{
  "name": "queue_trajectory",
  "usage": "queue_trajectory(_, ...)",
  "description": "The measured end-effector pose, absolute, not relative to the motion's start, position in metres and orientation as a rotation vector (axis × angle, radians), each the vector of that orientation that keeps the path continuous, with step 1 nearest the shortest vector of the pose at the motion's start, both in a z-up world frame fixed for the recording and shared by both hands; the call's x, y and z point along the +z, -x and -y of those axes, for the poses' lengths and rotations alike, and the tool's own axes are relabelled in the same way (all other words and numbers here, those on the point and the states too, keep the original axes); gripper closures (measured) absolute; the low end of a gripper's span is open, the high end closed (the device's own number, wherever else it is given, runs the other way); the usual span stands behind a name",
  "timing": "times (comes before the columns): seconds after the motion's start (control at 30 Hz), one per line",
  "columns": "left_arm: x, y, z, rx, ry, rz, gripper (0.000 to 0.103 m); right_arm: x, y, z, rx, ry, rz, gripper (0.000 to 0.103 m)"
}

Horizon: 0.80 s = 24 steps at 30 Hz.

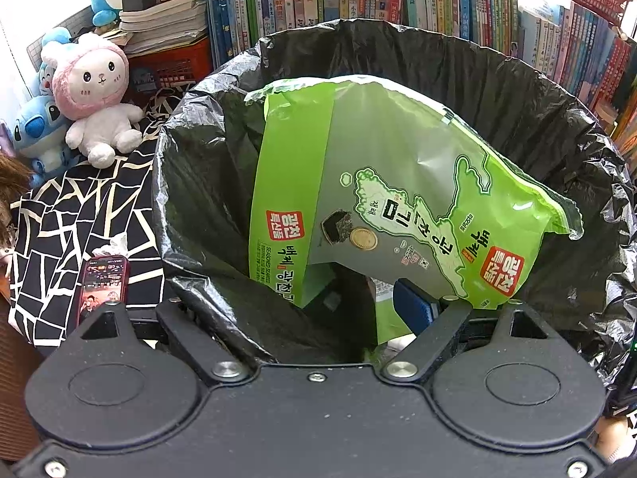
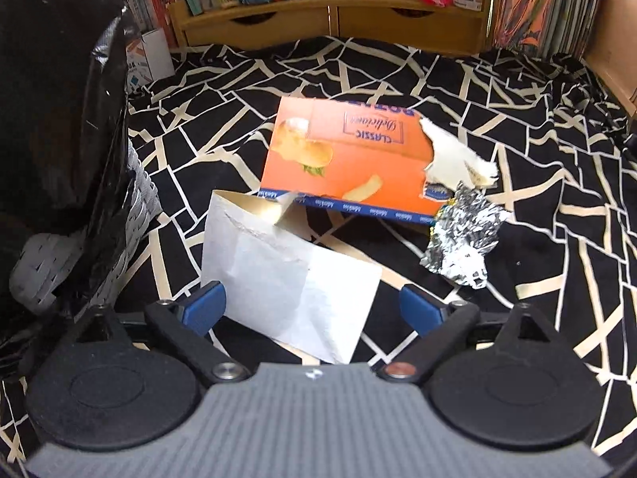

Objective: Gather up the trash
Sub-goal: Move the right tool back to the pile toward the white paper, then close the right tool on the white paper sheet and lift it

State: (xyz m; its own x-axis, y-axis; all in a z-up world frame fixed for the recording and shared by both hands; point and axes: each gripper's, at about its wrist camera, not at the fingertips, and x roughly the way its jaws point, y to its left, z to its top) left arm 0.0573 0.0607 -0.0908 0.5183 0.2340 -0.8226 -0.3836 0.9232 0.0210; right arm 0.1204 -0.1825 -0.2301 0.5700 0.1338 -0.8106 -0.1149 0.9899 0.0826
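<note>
Bookshelves fill the background of both views, above a black cloth (image 2: 497,207) crossed with cream lines. In the left wrist view, the centre of the frame is taken up by a bin (image 1: 517,91) lined with a black bag, and a green seaweed wrapper (image 1: 358,183) is seen lying inside it, leaning against the liner. The left gripper (image 1: 318,310) is held over the near rim with its fingers released; only the right blue pad (image 1: 414,306) is visible, and nothing is clamped. Plush toys (image 1: 95,99) are stacked at the upper left, and a phone (image 1: 103,286) is seen at the lower left.

In the right wrist view, a white envelope (image 2: 286,279) lies on the cloth at lower centre, between the spread fingers (image 2: 207,306) of the right gripper (image 2: 314,310), ungripped. An orange box (image 2: 346,159) sits behind it at centre, with torn paper (image 2: 450,151) and crumpled foil (image 2: 466,235) at its right edge. The bin's black bag is seen at the left edge.
</note>
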Motion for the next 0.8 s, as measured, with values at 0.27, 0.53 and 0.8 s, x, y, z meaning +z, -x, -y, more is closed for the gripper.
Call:
queue_trajectory(0.27,-0.091,-0.057,-0.06,0.374,0.161,-0.959,0.018,-0.236,-0.126,0.176,0.164,-0.041,-0.955,0.003)
queue_trajectory(0.53,-0.09,-0.057,-0.059,0.373,0.156,-0.962,0.018,-0.24,-0.136,0.169,0.158,-0.053,-0.958,0.001)
queue_trajectory(0.8,-0.09,-0.058,-0.059,0.378,0.159,-0.959,0.018,-0.236,-0.136,0.177,0.17,-0.086,-0.965,0.014)
